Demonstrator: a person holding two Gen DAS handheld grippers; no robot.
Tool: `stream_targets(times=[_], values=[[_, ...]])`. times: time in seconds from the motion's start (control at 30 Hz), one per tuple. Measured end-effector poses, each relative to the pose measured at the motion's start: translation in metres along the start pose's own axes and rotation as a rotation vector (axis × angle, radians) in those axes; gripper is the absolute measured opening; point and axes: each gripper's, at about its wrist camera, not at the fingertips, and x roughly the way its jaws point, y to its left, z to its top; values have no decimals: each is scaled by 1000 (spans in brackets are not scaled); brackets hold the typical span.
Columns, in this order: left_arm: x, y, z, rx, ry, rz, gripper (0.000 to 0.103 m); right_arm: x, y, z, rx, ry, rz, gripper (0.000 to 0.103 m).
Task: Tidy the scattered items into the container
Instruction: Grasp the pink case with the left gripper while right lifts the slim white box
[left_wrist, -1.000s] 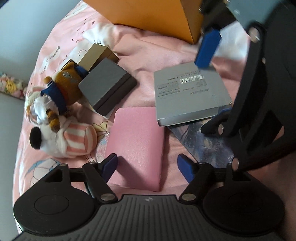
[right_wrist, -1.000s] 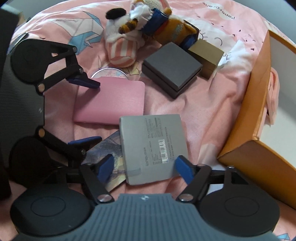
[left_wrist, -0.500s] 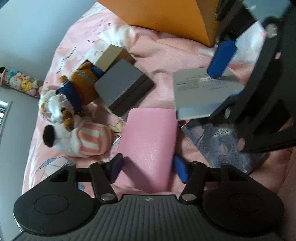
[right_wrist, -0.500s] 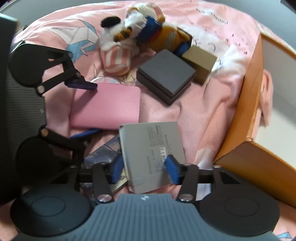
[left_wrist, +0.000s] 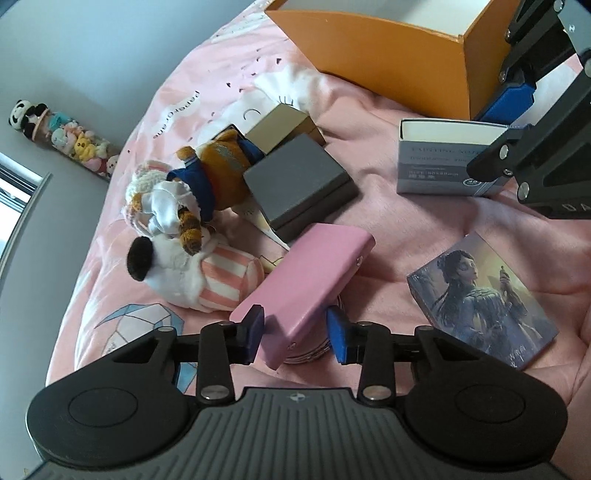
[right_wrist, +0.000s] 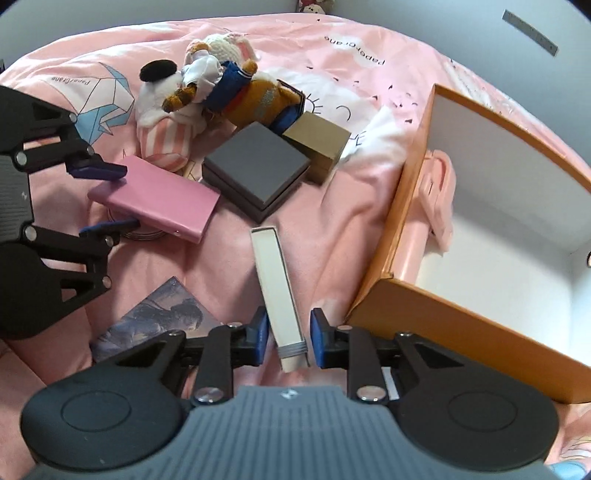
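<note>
The left gripper is closing on the flat pink leather-look case, now tilted up off the pink printed bedspread where it lay flat a second ago. The right gripper is closing on the thin grey-and-white cardboard box, now turned on edge. Beyond them, the open orange cardboard container is sitting on the bedspread, which reads "PaperCrane".

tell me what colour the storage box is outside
Orange outside, white inside; the storage box shows best in the right wrist view.
</note>
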Motion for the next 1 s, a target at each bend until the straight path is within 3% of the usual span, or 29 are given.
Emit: stream_targets(times=[0.3, 0.47, 0.67, 0.87, 1.0], values=[[8, -4, 1, 19, 13, -27, 44, 4, 6, 4, -16, 1, 13, 22], [-1, 2, 1, -18, -12, -52, 37, 0, 6, 3, -24, 0, 23, 19], [-15, 20, 5, -131, -47, -106, 32, -12, 1, 3, 0, -2, 48, 17], [-33, 47, 7, -315, -88, -236, 23, -30, -12, -2, 73, -10, 94, 17], [-41, 56, 7, -386, -101, -302, 19, -40, -16, -7, 101, -19, 121, 17]])
